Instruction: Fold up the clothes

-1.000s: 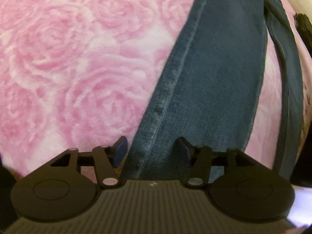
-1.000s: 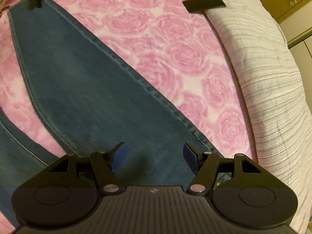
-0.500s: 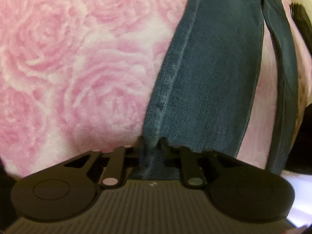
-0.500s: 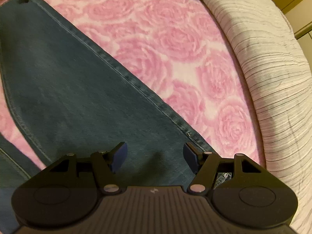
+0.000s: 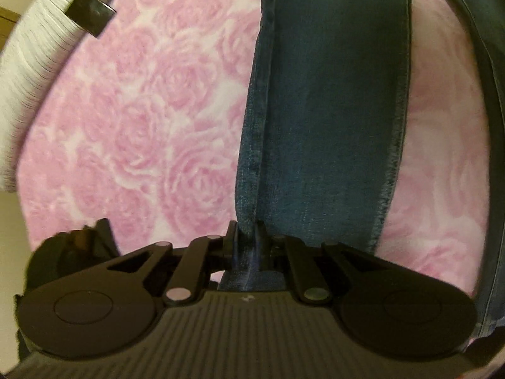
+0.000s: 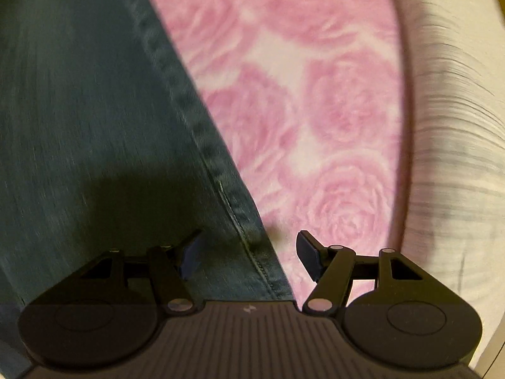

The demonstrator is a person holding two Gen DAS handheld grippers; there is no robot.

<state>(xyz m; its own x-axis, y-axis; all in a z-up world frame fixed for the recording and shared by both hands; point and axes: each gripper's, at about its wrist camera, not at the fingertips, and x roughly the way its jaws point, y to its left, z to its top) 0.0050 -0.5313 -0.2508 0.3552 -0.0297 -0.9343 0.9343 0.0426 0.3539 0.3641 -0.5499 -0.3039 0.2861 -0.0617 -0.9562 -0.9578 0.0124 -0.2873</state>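
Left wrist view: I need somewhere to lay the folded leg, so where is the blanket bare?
Bare pink blanket lies between the jeans seam and the white striped cover, bar a black card. A narrower strip lies between the two legs. The left gripper crowds the near edge.

Blue denim jeans [image 5: 331, 101], legs stretched along pink rose blanket, side seam pinched upward
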